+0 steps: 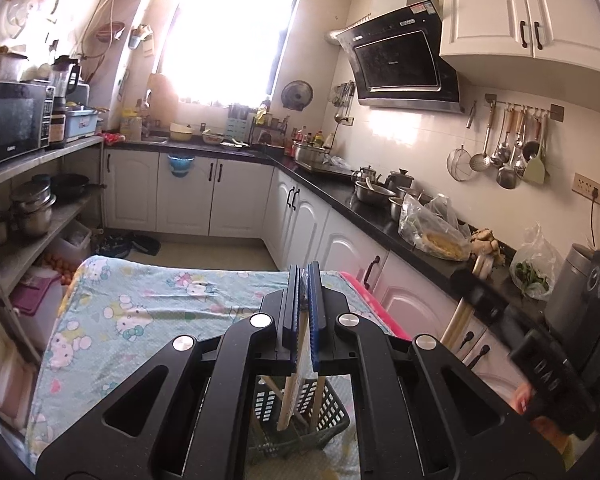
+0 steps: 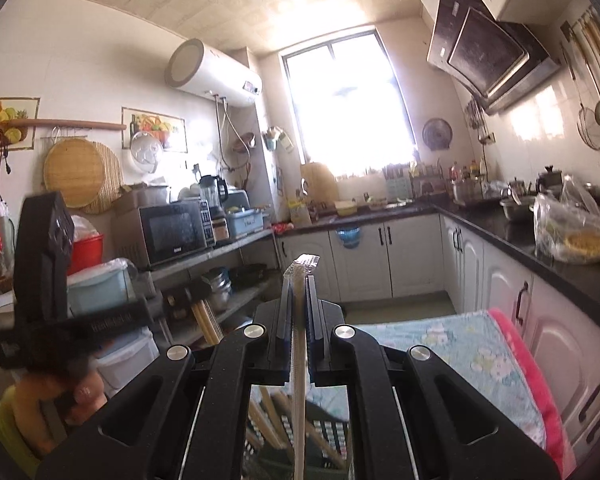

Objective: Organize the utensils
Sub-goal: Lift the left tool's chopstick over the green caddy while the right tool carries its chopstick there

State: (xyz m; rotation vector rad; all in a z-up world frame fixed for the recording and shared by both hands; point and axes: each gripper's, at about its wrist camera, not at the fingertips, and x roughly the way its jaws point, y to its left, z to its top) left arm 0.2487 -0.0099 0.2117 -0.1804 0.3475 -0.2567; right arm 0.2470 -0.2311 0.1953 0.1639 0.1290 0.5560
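My left gripper [image 1: 303,276] is shut on pale wooden chopsticks [image 1: 286,404] that hang down from its pads into a dark slotted basket [image 1: 334,408] on the table. In the right wrist view, my right gripper [image 2: 300,280] is shut on chopsticks in a clear wrapper [image 2: 305,261]. Their wrapped top sticks up past the fingertips and the rest runs down over the same basket [image 2: 332,438], which holds several more wooden chopsticks [image 2: 266,416]. The left tool appears blurred at the left of the right wrist view, with its wooden chopsticks [image 2: 205,320] hanging below it.
The table wears a light blue cartoon-cat cloth [image 1: 140,312] with a pink edge [image 2: 532,364]. White cabinets and a black counter [image 1: 364,216] with pots and bags run along the right. A shelf with a microwave [image 1: 12,120] stands left. A person's hand [image 1: 524,400] holds the right tool.
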